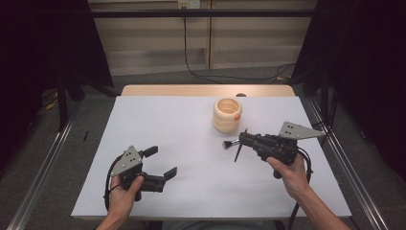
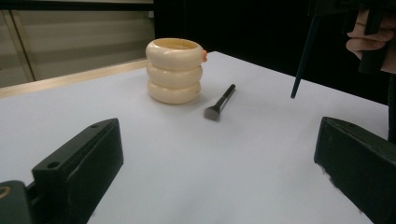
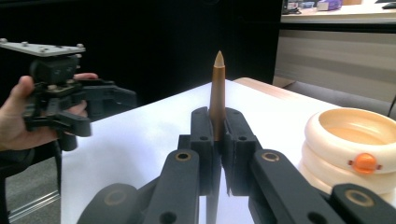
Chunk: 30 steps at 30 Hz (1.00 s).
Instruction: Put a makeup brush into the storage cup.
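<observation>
Item: thin brown brush (image 3: 217, 95), pinched upright near its middle by the right gripper (image 1: 242, 140), which is clamping on it just in front of the cream ringed holder (image 1: 227, 115).

Item: flat-headed makeup brush (image 2: 219, 102), lying on the bench (image 1: 158, 120) just beside the holder's base.

Item: left gripper (image 1: 163, 163), jaws standing apart, holding nothing, well apart from the holder.

Risk: the grip is sitting on a narrow, smooth handle; tilting toward the holder's mouth is likely letting it pivot or slip, striking the rim and tipping the holder.
</observation>
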{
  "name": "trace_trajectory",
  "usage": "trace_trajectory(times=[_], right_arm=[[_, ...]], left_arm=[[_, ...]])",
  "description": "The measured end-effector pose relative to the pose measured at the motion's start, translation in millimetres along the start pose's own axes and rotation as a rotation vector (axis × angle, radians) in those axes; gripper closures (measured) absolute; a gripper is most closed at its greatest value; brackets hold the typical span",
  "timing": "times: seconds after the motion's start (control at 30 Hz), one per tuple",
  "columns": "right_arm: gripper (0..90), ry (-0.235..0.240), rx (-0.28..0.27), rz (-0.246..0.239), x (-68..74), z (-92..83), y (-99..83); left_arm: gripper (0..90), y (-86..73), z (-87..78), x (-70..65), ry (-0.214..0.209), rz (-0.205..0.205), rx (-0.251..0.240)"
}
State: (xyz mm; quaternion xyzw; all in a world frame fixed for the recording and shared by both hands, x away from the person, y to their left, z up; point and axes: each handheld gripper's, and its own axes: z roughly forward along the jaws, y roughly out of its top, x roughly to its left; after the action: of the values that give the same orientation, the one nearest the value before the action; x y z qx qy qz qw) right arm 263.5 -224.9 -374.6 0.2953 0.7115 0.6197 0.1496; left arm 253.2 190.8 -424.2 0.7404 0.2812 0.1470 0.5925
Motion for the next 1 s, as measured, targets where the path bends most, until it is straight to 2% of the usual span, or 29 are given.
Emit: trace_trajectory(times=[0.2,0.37,0.5,0.57,0.8,1.0], right_arm=[[83.8,-0.024,0.002,-0.001,-8.9,-1.3,0.5],[83.8,-0.040,0.002,-0.006,-14.6,-1.0,4.1],[83.8,-0.053,-0.005,-0.004,-19.6,-0.2,6.6],[83.8,-0.058,-0.010,-0.007,-21.0,0.2,9.1],[83.8,-0.076,-0.027,-0.026,-25.8,2.6,21.9],[83.8,-0.092,-0.023,-0.035,-35.8,9.6,33.8]], left_arm=[[1.3,-9.1,-11.4,3.7,0.032,-0.028,0.012],[1.3,-14.4,-15.3,4.1,0.033,-0.026,0.034],[1.3,-16.4,-16.3,4.0,0.036,-0.033,0.022],[1.3,-16.3,-17.3,4.0,0.037,-0.024,0.022],[1.3,-19.7,-22.3,6.5,0.046,-0.040,0.026],[1.3,-20.6,-22.7,8.3,0.050,-0.049,0.026]])
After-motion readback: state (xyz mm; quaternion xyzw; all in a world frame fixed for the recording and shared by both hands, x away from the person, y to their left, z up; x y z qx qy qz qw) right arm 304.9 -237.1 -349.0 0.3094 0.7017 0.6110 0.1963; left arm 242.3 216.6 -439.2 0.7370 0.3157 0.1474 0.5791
